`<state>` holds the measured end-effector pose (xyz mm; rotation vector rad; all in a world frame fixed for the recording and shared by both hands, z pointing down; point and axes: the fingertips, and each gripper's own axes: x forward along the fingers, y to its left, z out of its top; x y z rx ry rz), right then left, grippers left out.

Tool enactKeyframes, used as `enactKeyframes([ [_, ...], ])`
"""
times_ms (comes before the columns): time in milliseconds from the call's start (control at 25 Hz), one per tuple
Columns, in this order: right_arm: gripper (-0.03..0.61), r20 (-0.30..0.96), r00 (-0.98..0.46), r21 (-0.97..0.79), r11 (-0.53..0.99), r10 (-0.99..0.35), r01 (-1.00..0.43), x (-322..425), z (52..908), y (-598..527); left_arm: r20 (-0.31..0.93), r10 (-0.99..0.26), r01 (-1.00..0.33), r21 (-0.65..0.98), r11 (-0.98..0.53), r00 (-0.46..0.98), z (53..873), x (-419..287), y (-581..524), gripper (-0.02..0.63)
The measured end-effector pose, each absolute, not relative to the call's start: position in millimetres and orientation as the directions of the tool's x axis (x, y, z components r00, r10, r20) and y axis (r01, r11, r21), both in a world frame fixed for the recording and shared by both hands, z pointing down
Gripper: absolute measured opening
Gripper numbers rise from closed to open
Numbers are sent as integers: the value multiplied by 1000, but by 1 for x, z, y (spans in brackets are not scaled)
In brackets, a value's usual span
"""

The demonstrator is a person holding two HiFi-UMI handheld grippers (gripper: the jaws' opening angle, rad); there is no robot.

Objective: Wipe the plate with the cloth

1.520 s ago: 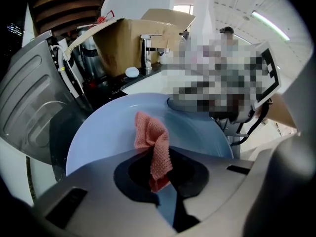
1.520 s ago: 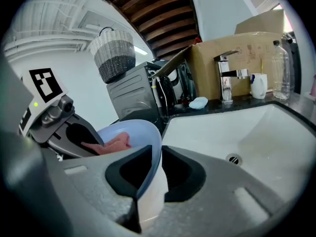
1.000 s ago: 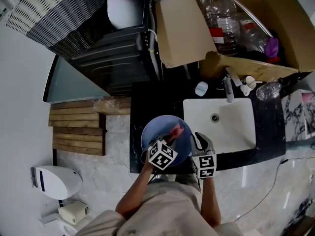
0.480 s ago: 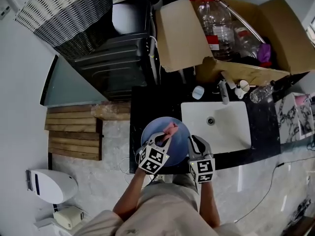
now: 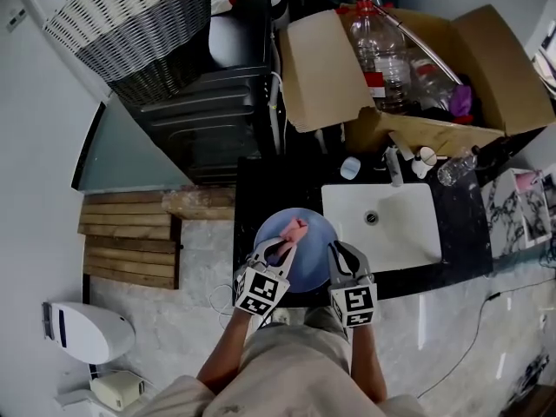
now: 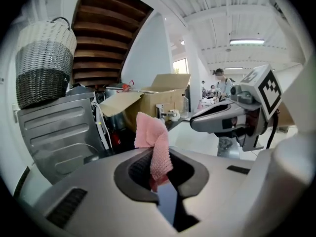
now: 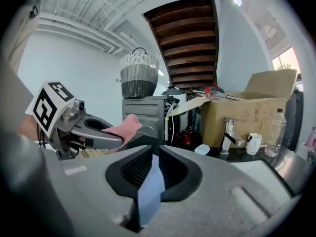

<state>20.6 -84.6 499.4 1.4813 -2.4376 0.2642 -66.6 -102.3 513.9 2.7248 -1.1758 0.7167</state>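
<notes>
My left hand-held gripper (image 6: 158,171) is clamped tight on the pink cloth (image 6: 153,139). The cloth stands up out of the jaws in a folded bunch. In the head view, the cloth sits against the upper middle of the blue plate (image 5: 313,252), and my left jaws reach in over the plate's left half.

My right hand-held gripper (image 7: 150,169) is closed on the plate's right rim. In the right gripper view the thin blue edge runs straight down between the two dark pads. The two grippers are close together, one on each side of the plate.

The plate is over the front part of the black table (image 5: 259,187), just left of the white sink (image 5: 401,234). I cannot tell whether it rests on the table or is lifted off it.

Behind the sink are a tap (image 7: 230,132) and an open cardboard box (image 5: 320,68) with bottles in it. A woven basket (image 5: 122,24) sits far off to the left.
</notes>
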Motion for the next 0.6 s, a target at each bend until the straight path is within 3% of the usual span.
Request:
enactKeyframes([
  [600,43,267,-447,20,468,-854,-883,-6,473,-62,344,-719,-739,-98,-667,603,487,-96,-74,34],
])
